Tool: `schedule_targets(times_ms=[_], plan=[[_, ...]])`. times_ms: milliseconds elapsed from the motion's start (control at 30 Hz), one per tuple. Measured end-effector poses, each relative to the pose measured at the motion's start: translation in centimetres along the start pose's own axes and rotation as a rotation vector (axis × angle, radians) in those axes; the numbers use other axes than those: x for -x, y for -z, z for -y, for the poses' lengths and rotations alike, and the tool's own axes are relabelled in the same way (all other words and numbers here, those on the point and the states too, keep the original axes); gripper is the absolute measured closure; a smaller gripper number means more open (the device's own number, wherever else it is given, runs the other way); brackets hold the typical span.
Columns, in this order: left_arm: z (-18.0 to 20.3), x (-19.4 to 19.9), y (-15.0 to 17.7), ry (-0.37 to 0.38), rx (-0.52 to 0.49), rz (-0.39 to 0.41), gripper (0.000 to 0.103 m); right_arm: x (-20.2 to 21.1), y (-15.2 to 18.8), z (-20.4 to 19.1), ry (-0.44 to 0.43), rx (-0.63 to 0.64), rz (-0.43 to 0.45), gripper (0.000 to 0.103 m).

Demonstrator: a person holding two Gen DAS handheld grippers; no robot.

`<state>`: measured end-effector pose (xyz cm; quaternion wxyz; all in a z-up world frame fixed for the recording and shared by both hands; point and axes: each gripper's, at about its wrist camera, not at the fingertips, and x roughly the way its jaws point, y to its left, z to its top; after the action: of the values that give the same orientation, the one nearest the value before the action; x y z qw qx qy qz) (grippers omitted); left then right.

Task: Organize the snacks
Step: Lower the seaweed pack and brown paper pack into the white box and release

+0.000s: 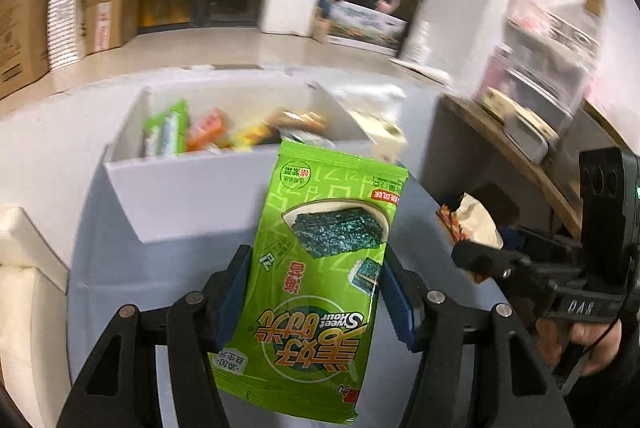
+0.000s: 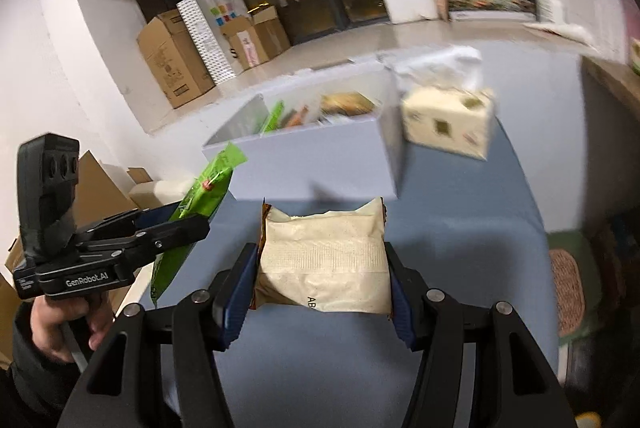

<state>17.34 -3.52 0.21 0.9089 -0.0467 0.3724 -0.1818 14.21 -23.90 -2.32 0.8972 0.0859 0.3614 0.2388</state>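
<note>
My left gripper (image 1: 316, 292) is shut on a green seaweed snack packet (image 1: 320, 268), held above the blue-grey table (image 1: 120, 268) just in front of the white storage box (image 1: 192, 188). The box holds several snack packets (image 1: 208, 134). My right gripper (image 2: 322, 284) is shut on a beige snack packet (image 2: 324, 260), held above the table short of the same box (image 2: 320, 164). The right gripper also shows in the left wrist view (image 1: 480, 260), and the left gripper with the green packet shows in the right wrist view (image 2: 176, 228).
A beige tissue box (image 2: 448, 124) stands right of the white box. A wooden shelf (image 1: 520, 156) with clear containers is at the right. Cardboard boxes (image 2: 172, 60) line the far wall. A white cushion (image 1: 24, 268) lies left of the table.
</note>
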Motion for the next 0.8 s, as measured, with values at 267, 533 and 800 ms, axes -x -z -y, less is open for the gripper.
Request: schedule_targets(times_ms=[267, 533, 800], plan=[[-5.6, -1.1, -7.7, -0.084, 0.055, -0.016, 0.037, -5.1, -10.2, -0.6, 0.036, 0.021, 0.01, 0.04], [-8.5, -6.6, -12.9, -0.179, 0.059, -0.129, 0.037, -11.4, -16.8, 1.2, 0.097, -0.004, -0.098, 0.04], [-11.1, -9.9, -14.2, -0.208, 0.129, -0.207, 0.0, -14.9, -18.8, 2.5, 0.071, -0.044, -0.187, 0.021]])
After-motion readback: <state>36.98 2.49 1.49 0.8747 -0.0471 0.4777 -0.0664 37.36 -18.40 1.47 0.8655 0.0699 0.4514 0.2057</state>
